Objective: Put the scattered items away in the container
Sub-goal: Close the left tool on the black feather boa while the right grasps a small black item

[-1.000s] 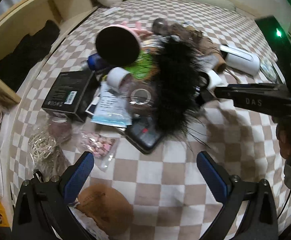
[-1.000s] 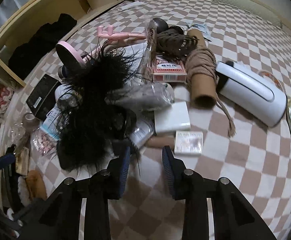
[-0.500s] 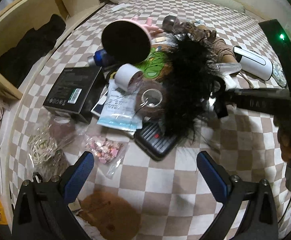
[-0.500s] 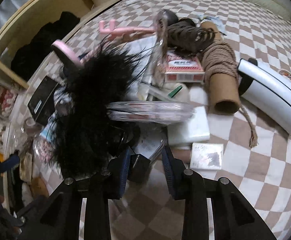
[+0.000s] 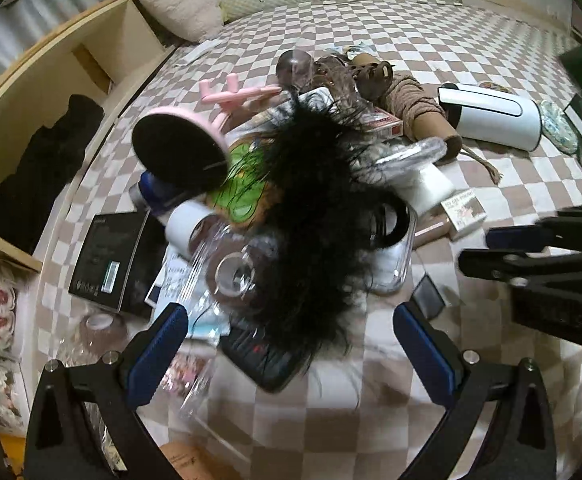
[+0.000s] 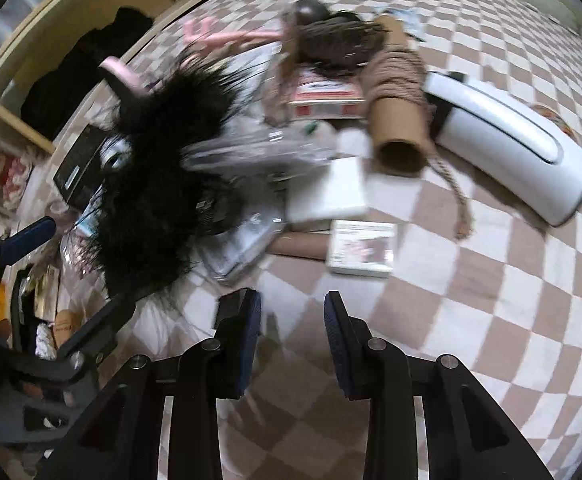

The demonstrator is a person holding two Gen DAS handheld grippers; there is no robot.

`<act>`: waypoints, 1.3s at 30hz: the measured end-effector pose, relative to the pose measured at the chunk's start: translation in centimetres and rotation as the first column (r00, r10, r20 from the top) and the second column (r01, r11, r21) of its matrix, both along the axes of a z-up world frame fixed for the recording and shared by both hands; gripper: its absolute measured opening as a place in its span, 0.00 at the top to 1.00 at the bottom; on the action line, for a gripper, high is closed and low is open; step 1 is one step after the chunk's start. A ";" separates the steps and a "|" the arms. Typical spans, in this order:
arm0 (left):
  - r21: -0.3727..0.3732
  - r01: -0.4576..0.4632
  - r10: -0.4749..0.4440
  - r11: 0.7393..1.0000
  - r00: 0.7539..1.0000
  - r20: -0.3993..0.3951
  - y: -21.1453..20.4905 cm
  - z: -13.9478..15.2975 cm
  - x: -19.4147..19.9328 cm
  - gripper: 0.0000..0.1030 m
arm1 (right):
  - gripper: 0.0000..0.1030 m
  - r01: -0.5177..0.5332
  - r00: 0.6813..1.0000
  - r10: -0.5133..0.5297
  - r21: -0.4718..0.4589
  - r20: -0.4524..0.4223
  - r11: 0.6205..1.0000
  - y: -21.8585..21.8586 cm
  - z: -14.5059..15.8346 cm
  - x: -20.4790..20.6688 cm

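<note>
A pile of scattered items lies on a checkered bedspread (image 5: 431,412). A black feathery tuft (image 5: 315,216) stands over the pile, also in the right wrist view (image 6: 151,184). Around it lie a pink round mirror (image 5: 179,152), a twine spool (image 5: 423,108), a white cylinder device (image 5: 491,116), a black box (image 5: 111,256), a small printed box (image 6: 361,248) and a clear plastic container (image 5: 391,256). My left gripper (image 5: 291,344) is open and empty just before the pile. My right gripper (image 6: 293,320) is partly open and empty, pulled back from the tuft.
A wooden shelf unit (image 5: 43,92) with dark cloth runs along the left. A pillow (image 5: 183,4) lies at the head of the bed. Small bags and tape rolls (image 5: 99,328) lie at the left edge. A white flat box (image 6: 327,192) sits mid-pile.
The right gripper has let go of the black tuft, opened a little and drawn back to the right. The left gripper has moved closer to the pile.
</note>
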State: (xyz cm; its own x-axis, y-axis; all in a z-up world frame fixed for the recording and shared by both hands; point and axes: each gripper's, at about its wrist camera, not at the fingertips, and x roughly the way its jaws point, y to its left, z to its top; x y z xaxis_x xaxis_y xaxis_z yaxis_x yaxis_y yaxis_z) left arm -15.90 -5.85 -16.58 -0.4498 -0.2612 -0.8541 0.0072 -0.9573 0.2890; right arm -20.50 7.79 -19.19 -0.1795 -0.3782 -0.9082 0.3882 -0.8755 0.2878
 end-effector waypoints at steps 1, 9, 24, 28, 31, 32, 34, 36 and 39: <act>-0.004 -0.004 0.004 1.000 1.000 0.002 0.2 -0.2 -0.3 0.00 | 0.68 0.007 1.000 -0.006 -0.001 0.000 1.000 0.4 0.0 -0.1; -0.026 -0.071 0.072 0.997 0.997 0.036 0.2 -2.0 -2.6 0.00 | 0.68 0.028 0.999 -0.027 -0.034 0.025 0.999 2.4 -0.2 -0.4; -0.059 -0.092 0.096 0.994 0.994 0.060 0.0 -2.9 -3.4 0.61 | 0.67 -0.002 0.999 0.004 -0.044 0.052 0.999 2.8 -1.2 -0.3; 0.010 -0.118 0.118 0.993 0.992 0.051 -1.2 -1.9 -3.1 0.83 | 0.67 -0.004 0.998 0.006 -0.052 0.055 0.999 2.4 -1.0 -0.1; 0.030 -0.115 0.114 0.993 0.993 0.045 -1.3 -1.4 -2.9 0.85 | 0.67 -0.009 0.999 0.011 -0.049 0.051 0.999 2.0 -0.9 0.1; 0.038 -0.111 0.109 0.993 0.993 0.042 -1.3 -1.2 -2.8 0.85 | 0.67 -0.011 0.999 0.013 -0.047 0.049 0.999 1.9 -0.8 0.2; 0.058 -0.109 0.107 0.992 0.994 0.038 -1.3 -0.9 -2.5 0.85 | 0.67 -0.015 0.999 0.017 -0.044 0.046 0.999 1.5 -0.8 0.3; 0.089 -0.114 0.112 0.989 0.993 0.031 -1.3 -0.4 -2.2 0.85 | 0.67 -0.021 0.999 0.023 -0.045 0.044 0.999 0.1 -0.8 0.0; 0.121 -0.121 0.120 0.985 0.993 0.020 -1.3 0.4 -1.6 0.86 | 0.67 -0.029 0.999 0.030 -0.048 0.034 0.998 -0.5 -0.6 0.2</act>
State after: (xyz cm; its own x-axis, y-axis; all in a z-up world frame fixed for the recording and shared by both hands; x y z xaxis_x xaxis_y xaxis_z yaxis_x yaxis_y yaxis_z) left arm -17.50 -7.12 -16.22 -0.4104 -0.2064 -0.8883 0.1219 -0.9777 0.1709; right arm -20.26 7.25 -19.79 -0.1359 -0.4254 -0.8947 0.4028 -0.8488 0.3424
